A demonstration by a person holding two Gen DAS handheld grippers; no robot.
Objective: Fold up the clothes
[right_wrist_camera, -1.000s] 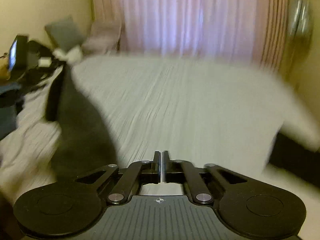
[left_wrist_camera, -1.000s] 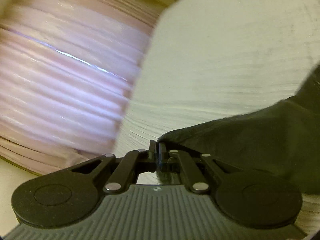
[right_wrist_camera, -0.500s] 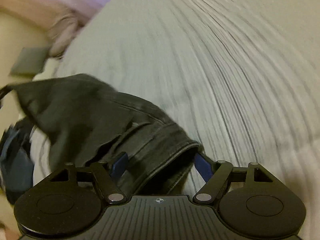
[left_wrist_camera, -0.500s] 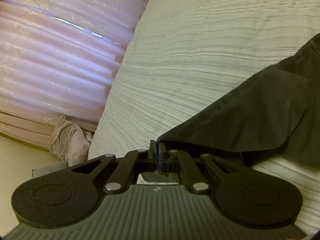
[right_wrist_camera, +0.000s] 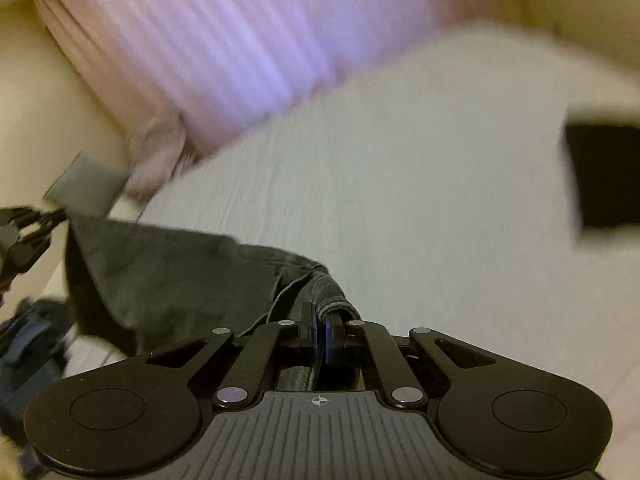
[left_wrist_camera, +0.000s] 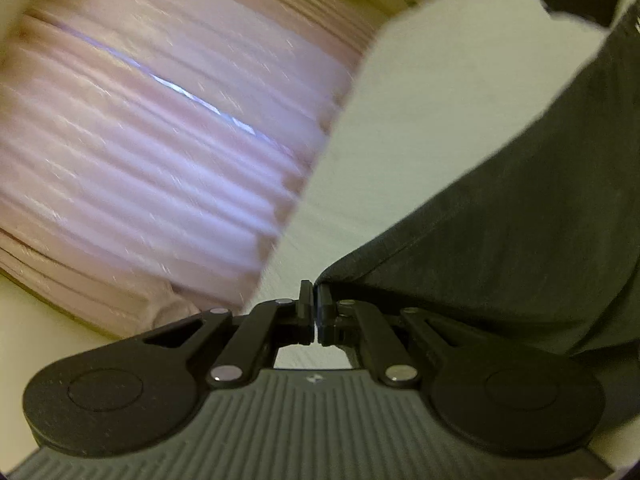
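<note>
A dark grey garment [left_wrist_camera: 520, 216] stretches from my left gripper [left_wrist_camera: 315, 300] up to the right edge of the left wrist view, over a pale striped bed sheet [left_wrist_camera: 420, 120]. That gripper is shut on the garment's corner. In the right wrist view the same dark garment [right_wrist_camera: 176, 276] lies left of centre, and its thick stitched hem [right_wrist_camera: 332, 300] runs between the fingers of my right gripper [right_wrist_camera: 320, 320], which is shut on it. The cloth hangs between the two grippers above the bed [right_wrist_camera: 400, 200]. Both views are blurred by motion.
Pink pleated curtains [left_wrist_camera: 152, 128] fill the left of the left wrist view and curtains [right_wrist_camera: 240, 40] the top of the right wrist view. A dark rectangular object [right_wrist_camera: 600, 176] lies at the bed's right side. Blue clothing [right_wrist_camera: 28, 344] and a dark stand [right_wrist_camera: 20, 240] sit at the left.
My right gripper went from open around the hem to shut on it. Both views swung upward so the curtains show again, and the garment has lifted off the bed.
</note>
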